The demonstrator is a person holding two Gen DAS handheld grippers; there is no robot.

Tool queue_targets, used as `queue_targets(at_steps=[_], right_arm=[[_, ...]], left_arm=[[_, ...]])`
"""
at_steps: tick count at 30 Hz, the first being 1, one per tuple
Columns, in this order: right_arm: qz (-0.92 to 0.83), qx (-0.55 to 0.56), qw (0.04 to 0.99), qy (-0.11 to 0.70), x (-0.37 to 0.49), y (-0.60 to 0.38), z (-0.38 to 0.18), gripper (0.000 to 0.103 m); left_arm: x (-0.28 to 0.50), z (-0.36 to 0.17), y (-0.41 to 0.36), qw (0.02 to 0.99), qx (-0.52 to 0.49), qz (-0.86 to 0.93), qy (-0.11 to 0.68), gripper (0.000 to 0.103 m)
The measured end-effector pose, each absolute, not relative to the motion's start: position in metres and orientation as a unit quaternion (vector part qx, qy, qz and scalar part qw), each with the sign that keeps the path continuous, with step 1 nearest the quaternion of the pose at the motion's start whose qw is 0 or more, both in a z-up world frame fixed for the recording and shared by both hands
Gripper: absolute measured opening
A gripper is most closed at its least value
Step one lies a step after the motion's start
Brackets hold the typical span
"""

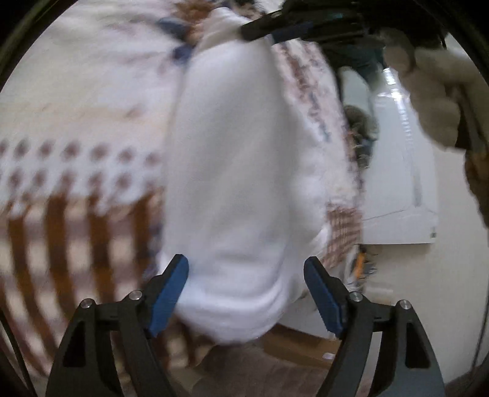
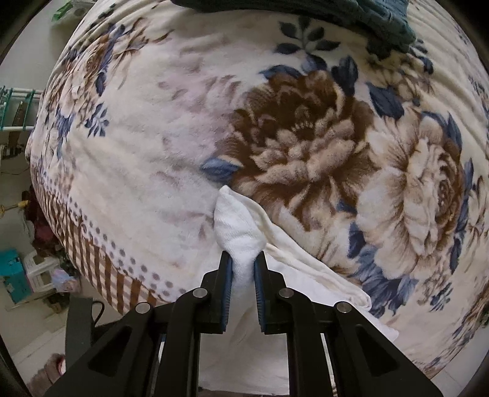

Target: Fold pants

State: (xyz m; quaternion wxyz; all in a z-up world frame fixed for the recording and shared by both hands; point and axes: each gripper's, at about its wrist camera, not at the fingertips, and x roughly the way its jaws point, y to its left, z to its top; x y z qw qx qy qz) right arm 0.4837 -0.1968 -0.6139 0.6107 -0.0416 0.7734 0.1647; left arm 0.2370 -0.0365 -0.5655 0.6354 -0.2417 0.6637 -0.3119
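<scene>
The left tongs point(image 1: 246, 294) stand spread, their blue pads clear of the white pants point(image 1: 235, 171), whose folded end hangs between them without being pressed. The pants stretch away over the floral blanket point(image 2: 183, 128) on the bed. At their far end the right tongs point(image 2: 243, 259) pinch a bunched corner tight. A dark green cloth point(image 2: 351, 15) lies at the blanket's far edge.
</scene>
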Motion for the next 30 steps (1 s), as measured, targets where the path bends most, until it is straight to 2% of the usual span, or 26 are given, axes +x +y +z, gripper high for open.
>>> queue_targets(at_steps=[5, 8, 13, 16, 18, 19, 21, 23, 25, 30], right_arm=[[0.168, -0.045, 0.612, 0.772, 0.484, -0.197, -0.615, 0.014], [0.169, -0.043, 0.615, 0.769, 0.486, -0.2, -0.608, 0.014], [0.172, -0.045, 0.615, 0.768, 0.484, -0.199, -0.606, 0.014], [0.173, -0.043, 0.613, 0.769, 0.484, -0.195, -0.606, 0.014], [0.174, -0.047, 0.618, 0.765, 0.485, -0.192, -0.604, 0.008], [0.17, -0.052, 0.629, 0.757, 0.488, -0.192, -0.6, 0.0], [0.153, -0.053, 0.66, 0.734, 0.505, -0.2, -0.588, 0.0], [0.15, 0.002, 0.646, 0.748, 0.526, -0.214, -0.587, 0.0], [0.153, 0.004, 0.637, 0.755, 0.533, -0.218, -0.588, 0.0], [0.2, 0.011, 0.595, 0.778, 0.491, -0.218, -0.595, 0.002]], left_arm=[[0.227, -0.545, -0.013, 0.648, -0.242, -0.261, 0.673, 0.075], [0.239, -0.53, 0.001, 0.678, -0.249, -0.238, 0.649, 0.078], [0.268, -0.572, -0.033, 0.631, -0.266, -0.297, 0.666, 0.078], [0.264, -0.578, -0.059, 0.628, -0.207, -0.334, 0.672, 0.079], [0.257, -0.578, -0.06, 0.621, -0.204, -0.345, 0.674, 0.079], [0.249, -0.579, -0.059, 0.612, -0.208, -0.346, 0.68, 0.079], [0.238, -0.58, -0.054, 0.612, -0.215, -0.337, 0.682, 0.079], [0.23, -0.581, -0.044, 0.61, -0.234, -0.316, 0.688, 0.079], [0.227, -0.585, -0.029, 0.615, -0.269, -0.282, 0.686, 0.079], [0.21, -0.59, -0.011, 0.637, -0.292, -0.254, 0.666, 0.078]])
